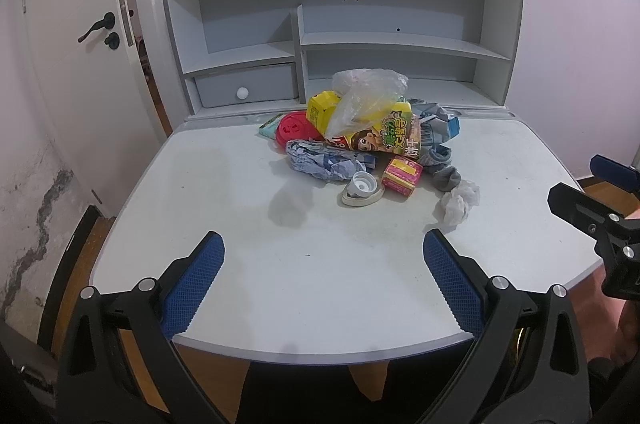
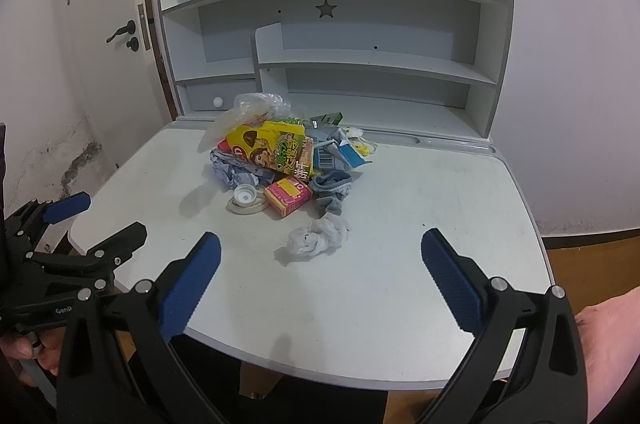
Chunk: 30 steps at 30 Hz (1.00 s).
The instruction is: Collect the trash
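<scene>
I held both tools, left tool [image 1: 323,256] and right tool [image 2: 320,256], spread wide and empty above the counter's [image 1: 248,224] near edge; the trash pile [image 1: 360,140] sat toward its back edge.

Matt desk [image 1: 280,284], crumpled tissue [image 1: 460,202], glossy wrapper [image 1: 384,136]

Trash pile [image 1: 368,128] heaped mid-desk toward the back: yellow snack bag [image 2: 276,148], clear plastic bag [image 1: 368,92], red lid [image 1: 294,130], pink box [image 2: 287,199], tape roll [image 2: 248,205]; crumpled tissue [image 2: 316,238] lies apart, nearest.
</scene>
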### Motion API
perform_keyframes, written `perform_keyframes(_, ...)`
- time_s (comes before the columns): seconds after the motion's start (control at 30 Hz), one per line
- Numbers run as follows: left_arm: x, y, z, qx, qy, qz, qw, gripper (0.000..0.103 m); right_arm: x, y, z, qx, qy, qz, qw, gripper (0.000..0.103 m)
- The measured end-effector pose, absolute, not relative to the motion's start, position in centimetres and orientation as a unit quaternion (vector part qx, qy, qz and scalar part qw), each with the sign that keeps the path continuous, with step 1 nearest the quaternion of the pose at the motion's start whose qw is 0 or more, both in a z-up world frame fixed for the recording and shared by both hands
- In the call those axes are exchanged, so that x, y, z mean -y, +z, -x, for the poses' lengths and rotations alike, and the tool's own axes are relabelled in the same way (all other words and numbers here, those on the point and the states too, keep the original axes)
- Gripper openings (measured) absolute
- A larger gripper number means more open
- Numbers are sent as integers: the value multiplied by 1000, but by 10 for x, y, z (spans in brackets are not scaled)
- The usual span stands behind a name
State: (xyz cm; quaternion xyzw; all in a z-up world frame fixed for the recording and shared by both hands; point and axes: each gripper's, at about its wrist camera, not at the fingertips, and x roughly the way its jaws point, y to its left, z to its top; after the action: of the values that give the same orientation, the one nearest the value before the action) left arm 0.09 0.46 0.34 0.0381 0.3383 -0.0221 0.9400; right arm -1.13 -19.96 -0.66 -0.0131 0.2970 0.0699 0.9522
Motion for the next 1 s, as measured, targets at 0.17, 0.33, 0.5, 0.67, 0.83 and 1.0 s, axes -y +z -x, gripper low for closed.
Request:
perform_keyframes(0.17, -5, 4, -1, -338, -22, -38, 940, 97, 199, -6, 12, -297, 70, 14, 952, 97)
perform_keyframes(0.33, -4, 4, -1, -338, -22, -37, 940, 97, 199, -6, 12, -297, 72, 14, 952, 97)
perform_keyframes(0.5, -5, 4, -1, -338, -22, -38, 940, 97, 199, -7, 12, -297, 73, 14, 952, 97)
perform_keyframes(0.67, -5, 4, -1, -338, -23, -37, 940, 97, 199, -6, 12, -297, 73, 15, 952, 97)
perform_keyframes(0.83, -5, 4, -1, -338, -23, -37, 940, 97, 198, -6, 13, -297, 73, 15, 952, 97)
perform_keyframes(1.0, -5, 4, -1, -338, -22, -37, 940, 97, 199, -6, 13, -297, 74, 14, 952, 97)
